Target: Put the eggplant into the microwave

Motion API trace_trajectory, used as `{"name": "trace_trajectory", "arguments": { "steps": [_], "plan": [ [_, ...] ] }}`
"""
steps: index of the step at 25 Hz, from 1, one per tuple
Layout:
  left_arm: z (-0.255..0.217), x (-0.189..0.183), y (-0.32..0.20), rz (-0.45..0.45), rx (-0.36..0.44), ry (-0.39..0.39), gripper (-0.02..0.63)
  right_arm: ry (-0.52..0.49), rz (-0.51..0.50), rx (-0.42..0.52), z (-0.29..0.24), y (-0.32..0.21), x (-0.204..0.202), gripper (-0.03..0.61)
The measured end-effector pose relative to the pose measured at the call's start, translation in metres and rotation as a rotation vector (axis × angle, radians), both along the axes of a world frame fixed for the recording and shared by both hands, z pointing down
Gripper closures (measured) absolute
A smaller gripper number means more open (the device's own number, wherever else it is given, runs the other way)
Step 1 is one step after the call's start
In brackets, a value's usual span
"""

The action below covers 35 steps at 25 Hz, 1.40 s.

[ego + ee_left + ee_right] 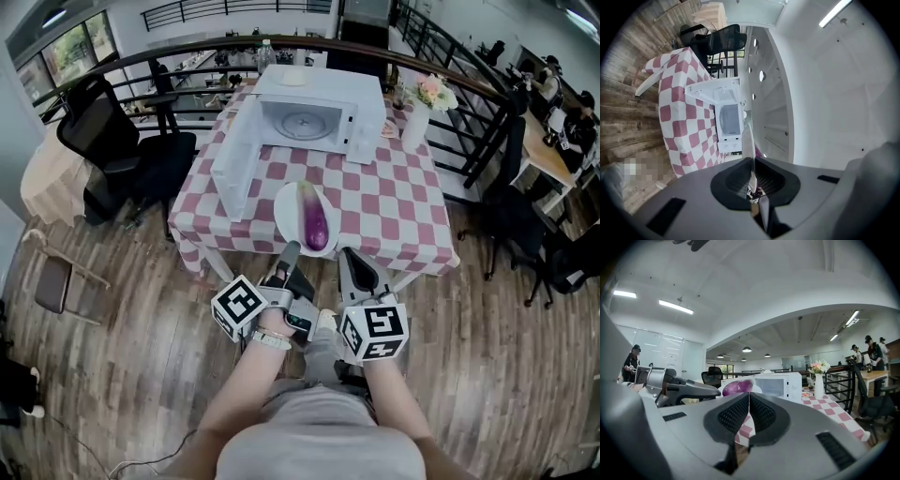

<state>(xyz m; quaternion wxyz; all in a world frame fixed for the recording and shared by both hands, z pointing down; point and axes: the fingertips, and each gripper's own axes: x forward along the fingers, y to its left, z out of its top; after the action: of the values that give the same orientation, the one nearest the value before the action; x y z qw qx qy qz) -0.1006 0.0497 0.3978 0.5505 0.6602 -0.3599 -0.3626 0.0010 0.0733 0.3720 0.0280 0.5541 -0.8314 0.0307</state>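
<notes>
A purple eggplant (pixel 315 225) lies on a white plate (pixel 292 208) held level at the near edge of the checkered table (pixel 403 216). My left gripper (pixel 289 251) is shut on the plate's near-left rim, and my right gripper (pixel 349 255) is shut on its near-right rim. In the left gripper view the plate (pixel 747 140) shows edge-on, running into the closed gripper (pixel 752 161). From the right gripper (pixel 749 397) the eggplant (pixel 737 386) shows just past the tips. The white microwave (pixel 319 117) stands at the table's far side with its door (pixel 234 164) swung open to the left.
A white vase of flowers (pixel 417 122) stands right of the microwave. Left of the table is a black office chair (pixel 122 155), and a folding chair (pixel 56 281) sits nearer me. A curved railing (pixel 469 94) runs behind the table. People (pixel 874 352) stand far right.
</notes>
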Motion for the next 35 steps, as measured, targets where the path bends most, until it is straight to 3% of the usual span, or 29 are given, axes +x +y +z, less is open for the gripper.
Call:
{"name": "trace_trajectory", "arguments": {
  "steps": [19,35],
  "plan": [
    [0.006,0.011,-0.12,-0.054,0.004,0.024,0.589,0.006,-0.046,-0.007,0.012,-0.128,0.011,0.552],
    [0.018,0.019,-0.217,-0.109,-0.039,0.007,0.589,0.0,-0.134,-0.043,0.019,-0.232,0.019,0.552]
  ]
}}
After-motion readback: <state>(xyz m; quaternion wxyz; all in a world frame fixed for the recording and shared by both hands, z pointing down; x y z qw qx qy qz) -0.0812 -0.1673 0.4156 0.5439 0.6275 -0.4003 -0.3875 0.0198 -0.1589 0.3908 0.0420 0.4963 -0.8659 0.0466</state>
